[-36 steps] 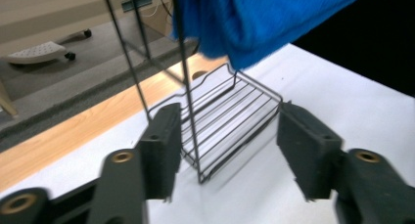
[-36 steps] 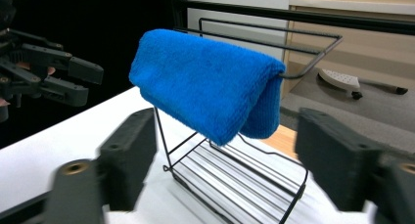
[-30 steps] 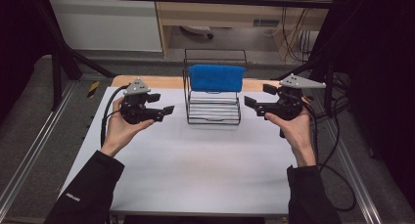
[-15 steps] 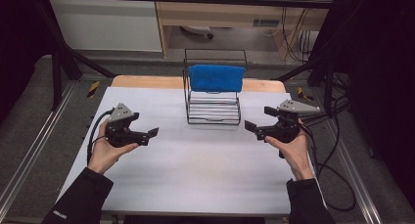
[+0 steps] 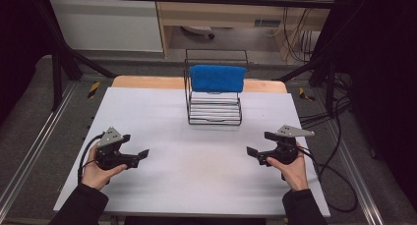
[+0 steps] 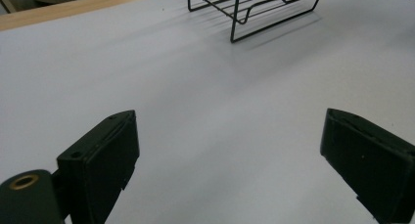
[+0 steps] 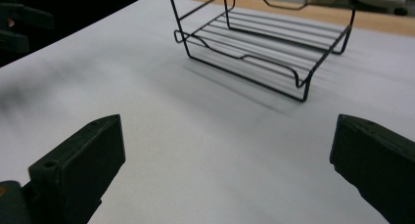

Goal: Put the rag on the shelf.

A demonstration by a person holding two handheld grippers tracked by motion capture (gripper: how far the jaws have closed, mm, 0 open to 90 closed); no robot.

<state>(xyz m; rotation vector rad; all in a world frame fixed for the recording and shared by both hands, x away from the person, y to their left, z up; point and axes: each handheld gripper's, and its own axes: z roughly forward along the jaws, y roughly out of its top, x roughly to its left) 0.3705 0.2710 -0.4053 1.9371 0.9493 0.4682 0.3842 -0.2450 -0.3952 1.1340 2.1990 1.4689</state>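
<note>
Black wire rack [image 5: 214, 107] stands at the far middle of the white worktop [image 5: 196, 176], with a blue cloth [image 5: 217, 77] draped over its top rail. Left hand-held gripper [image 5: 141, 154] sits low over the near left of the worktop, jaws apart, nothing between them; they have just been opening. Right hand-held gripper [image 5: 259, 144] sits low over the near right, jaws also spread wide and empty, also just been opening. Both are well apart from the rack and point inward toward the centre. Bare worktop lies between each pair of jaws in both gripper views.
</note>
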